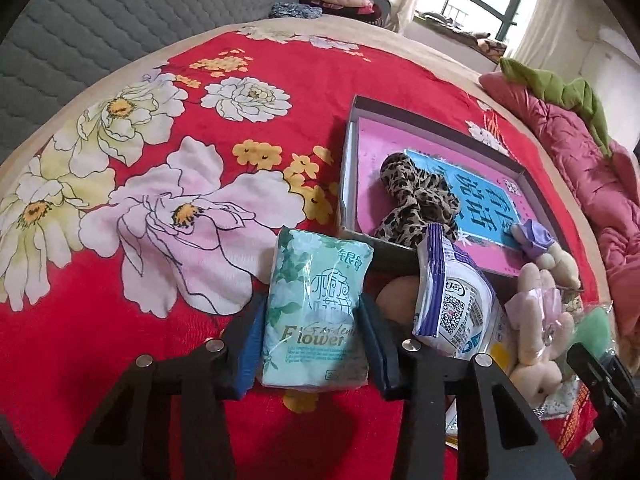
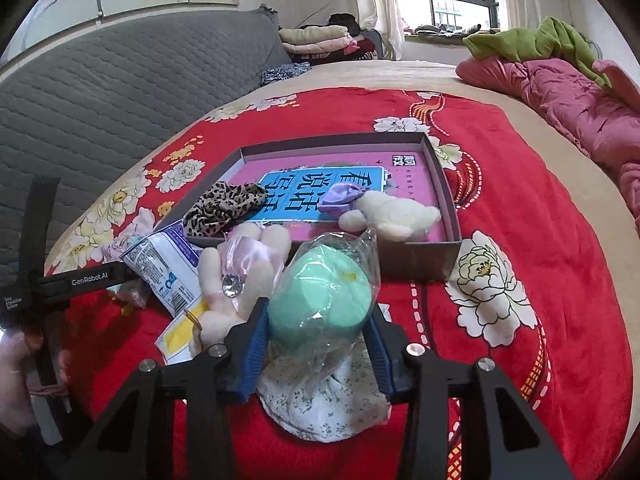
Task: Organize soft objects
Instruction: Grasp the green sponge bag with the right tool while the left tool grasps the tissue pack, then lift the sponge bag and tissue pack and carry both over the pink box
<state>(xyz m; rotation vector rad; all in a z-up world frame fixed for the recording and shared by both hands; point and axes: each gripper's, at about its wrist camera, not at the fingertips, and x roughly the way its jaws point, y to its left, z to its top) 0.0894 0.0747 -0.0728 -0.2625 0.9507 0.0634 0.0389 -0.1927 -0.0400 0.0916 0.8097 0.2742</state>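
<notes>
My left gripper [image 1: 314, 340] is shut on a mint-green tissue pack [image 1: 316, 280], its blue pads pressing both sides. My right gripper [image 2: 318, 328] is shut on a green sponge in clear wrap [image 2: 320, 296], just above a small floral cloth [image 2: 320, 404]. Beyond both lies a shallow grey box [image 2: 416, 264] with a pink and blue bottom. In it are a leopard-print cloth [image 2: 220, 208] and a cream plush with a purple bow [image 2: 392, 216]. A pink plush [image 2: 240, 276] and a white-and-purple wipes packet [image 1: 452, 300] lie in front of the box.
Everything rests on a bed with a red floral blanket [image 1: 180, 120]. A pink quilt [image 2: 580, 108] with a green cloth [image 2: 520, 44] is heaped at the right. A grey quilted backrest [image 2: 120, 92] runs along the left, with folded clothes [image 2: 316, 38] beyond. A person's hand [image 2: 16, 360] holds the left gripper.
</notes>
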